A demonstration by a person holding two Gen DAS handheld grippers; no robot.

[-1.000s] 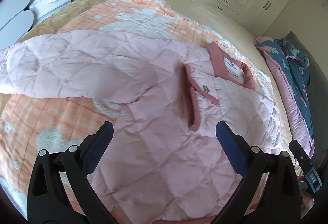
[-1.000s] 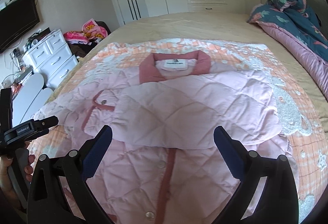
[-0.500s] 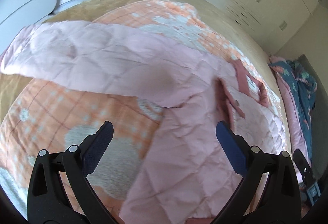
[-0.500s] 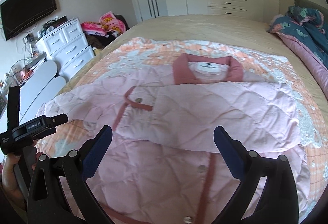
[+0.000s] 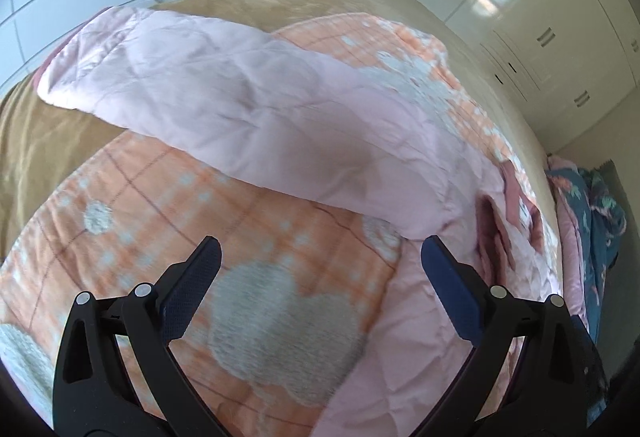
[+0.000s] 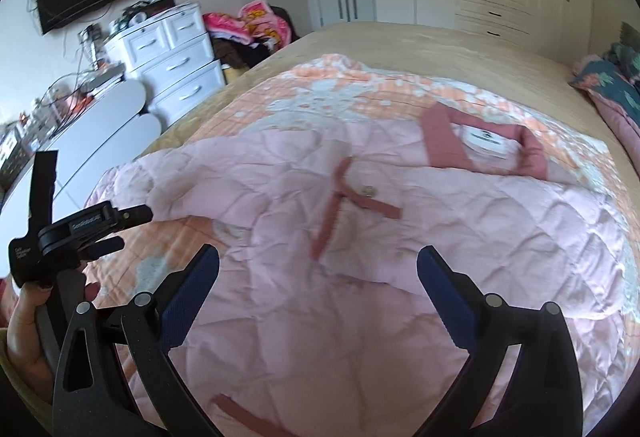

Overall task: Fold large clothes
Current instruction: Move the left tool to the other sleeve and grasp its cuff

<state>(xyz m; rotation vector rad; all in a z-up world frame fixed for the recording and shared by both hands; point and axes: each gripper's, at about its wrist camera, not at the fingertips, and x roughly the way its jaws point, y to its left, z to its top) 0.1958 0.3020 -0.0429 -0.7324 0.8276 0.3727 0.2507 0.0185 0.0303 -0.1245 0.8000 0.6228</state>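
Note:
A pink quilted jacket with dusty-red trim lies front-up on the bed. One sleeve is folded across its chest, below the collar. The other sleeve stretches out flat toward the bed's edge. My left gripper is open and empty, above the blanket just below that outstretched sleeve. It also shows in the right wrist view at the left, held by a hand. My right gripper is open and empty above the jacket's lower front.
An orange checked blanket lies under the jacket on a tan bedspread. A white dresser and white oval panels stand left of the bed. A teal floral duvet lies on the right. Wardrobes line the far wall.
Both grippers have swung left. The left one now faces the outstretched sleeve and the blanket rather than the jacket body. Both stay open.

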